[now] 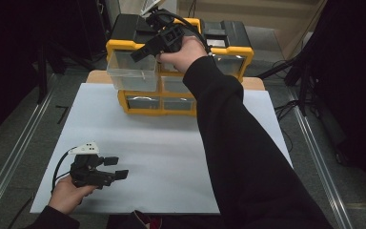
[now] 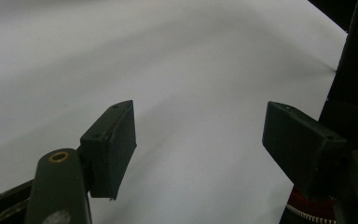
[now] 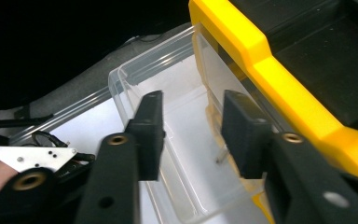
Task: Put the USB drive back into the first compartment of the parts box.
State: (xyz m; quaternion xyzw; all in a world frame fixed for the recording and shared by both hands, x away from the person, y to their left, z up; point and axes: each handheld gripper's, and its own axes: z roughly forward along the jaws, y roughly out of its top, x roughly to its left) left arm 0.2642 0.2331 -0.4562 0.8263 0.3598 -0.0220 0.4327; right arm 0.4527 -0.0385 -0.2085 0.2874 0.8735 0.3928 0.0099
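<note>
Drawer (image 1: 129, 70), clear plastic, pulled well out of the top-left bay of the yellow organiser (image 1: 181, 76), hanging forward over the white sheet (image 1: 162, 157); it looks bare apart from one small pin-like bit on its floor, seen in the right gripper view (image 3: 220, 158). Taking the organiser as the landmark and reading left to right: well in front of it and off to its left, the left gripper (image 1: 114, 168) rests low over the sheet in the person's hand, jaws spread with nothing between them, probably parked there to stay out of the way. At the organiser's top left, the drawer stands open, likely so something can go in or come out. Just right of the drawer, over the organiser's upper edge, the right gripper (image 1: 140, 53) angles down toward the drawer's inner end, jaws partly apart and pinching nothing; the gap straddles the drawer's wall next to the yellow frame (image 3: 242, 51), which reads as a release or a fresh approach.
</note>
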